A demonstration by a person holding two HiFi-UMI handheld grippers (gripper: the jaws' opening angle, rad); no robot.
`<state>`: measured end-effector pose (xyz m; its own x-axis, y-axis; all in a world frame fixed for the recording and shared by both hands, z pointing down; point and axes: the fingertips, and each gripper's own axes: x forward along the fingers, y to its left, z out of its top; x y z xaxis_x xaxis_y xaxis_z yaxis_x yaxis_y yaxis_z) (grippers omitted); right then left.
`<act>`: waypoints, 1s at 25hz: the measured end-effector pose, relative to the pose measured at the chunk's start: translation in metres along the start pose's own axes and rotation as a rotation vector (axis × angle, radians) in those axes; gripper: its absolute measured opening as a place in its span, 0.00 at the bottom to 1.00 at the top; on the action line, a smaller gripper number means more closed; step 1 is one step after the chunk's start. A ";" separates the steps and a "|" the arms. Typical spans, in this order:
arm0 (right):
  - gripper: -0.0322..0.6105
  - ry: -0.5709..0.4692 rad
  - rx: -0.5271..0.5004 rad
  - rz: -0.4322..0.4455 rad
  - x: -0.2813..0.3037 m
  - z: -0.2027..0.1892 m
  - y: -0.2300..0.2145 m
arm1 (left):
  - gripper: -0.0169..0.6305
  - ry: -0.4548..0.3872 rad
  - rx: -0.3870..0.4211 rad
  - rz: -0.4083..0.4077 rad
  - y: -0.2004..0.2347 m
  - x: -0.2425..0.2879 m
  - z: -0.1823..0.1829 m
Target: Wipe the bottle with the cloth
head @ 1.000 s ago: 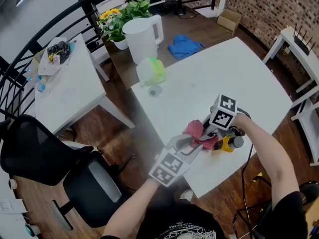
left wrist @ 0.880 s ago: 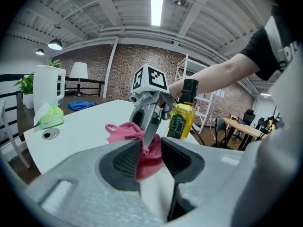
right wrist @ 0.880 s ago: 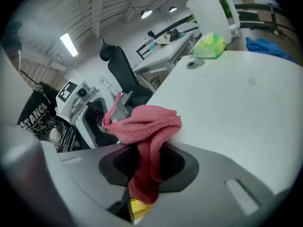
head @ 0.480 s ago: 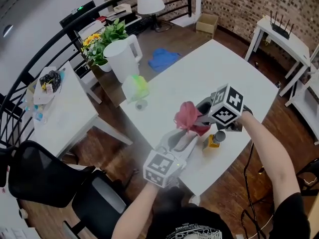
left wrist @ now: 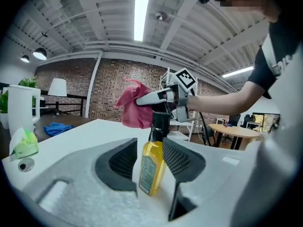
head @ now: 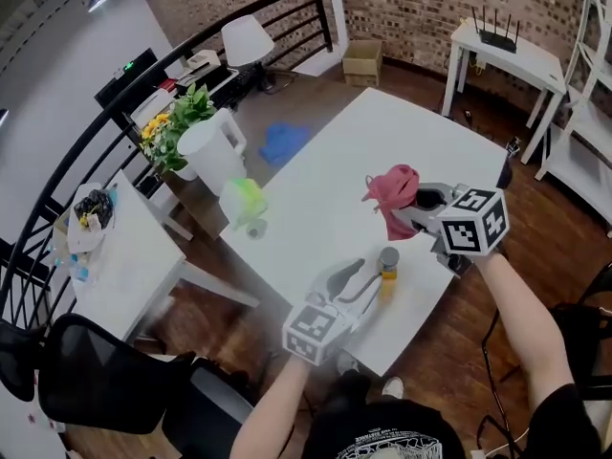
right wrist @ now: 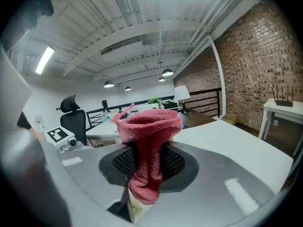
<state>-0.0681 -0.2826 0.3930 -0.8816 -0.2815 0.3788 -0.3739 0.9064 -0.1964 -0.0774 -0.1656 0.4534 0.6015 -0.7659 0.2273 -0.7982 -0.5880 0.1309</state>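
Note:
A small yellow bottle (head: 386, 270) with a grey cap stands upright near the front edge of the white table (head: 325, 189). My left gripper (head: 371, 277) has its jaws on either side of it. In the left gripper view the bottle (left wrist: 152, 167) sits between the pads with a gap on its left side, and the jaws are opening. My right gripper (head: 409, 208) hovers above and behind the bottle, shut on a bunched red cloth (head: 393, 192). In the right gripper view the cloth (right wrist: 149, 145) hangs pinched between the pads.
A white jug (head: 212, 156), a pale green item (head: 242, 202) and a blue cloth (head: 284, 142) are at the table's far left. A second white table (head: 115, 256), a black chair (head: 105, 381) and a white stand (head: 502, 51) surround it.
The right gripper has lifted the red cloth up and away from the bottle. The bottle, earlier half covered beside the cloth, now stands bare between the left jaws.

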 end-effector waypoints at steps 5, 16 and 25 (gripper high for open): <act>0.20 -0.046 0.106 -0.008 -0.029 -0.029 0.018 | 0.33 0.025 0.029 -0.034 -0.013 0.016 -0.002; 0.20 -0.163 0.247 -0.020 -0.070 -0.046 0.062 | 0.33 0.058 0.088 -0.015 -0.018 0.036 0.003; 0.20 -0.160 0.152 0.030 -0.065 -0.028 0.123 | 0.29 0.042 0.075 -0.015 -0.015 0.033 0.001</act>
<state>-0.0487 -0.1441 0.3701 -0.9228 -0.3129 0.2250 -0.3756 0.8606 -0.3438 -0.0451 -0.1824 0.4579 0.6103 -0.7460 0.2665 -0.7833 -0.6186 0.0624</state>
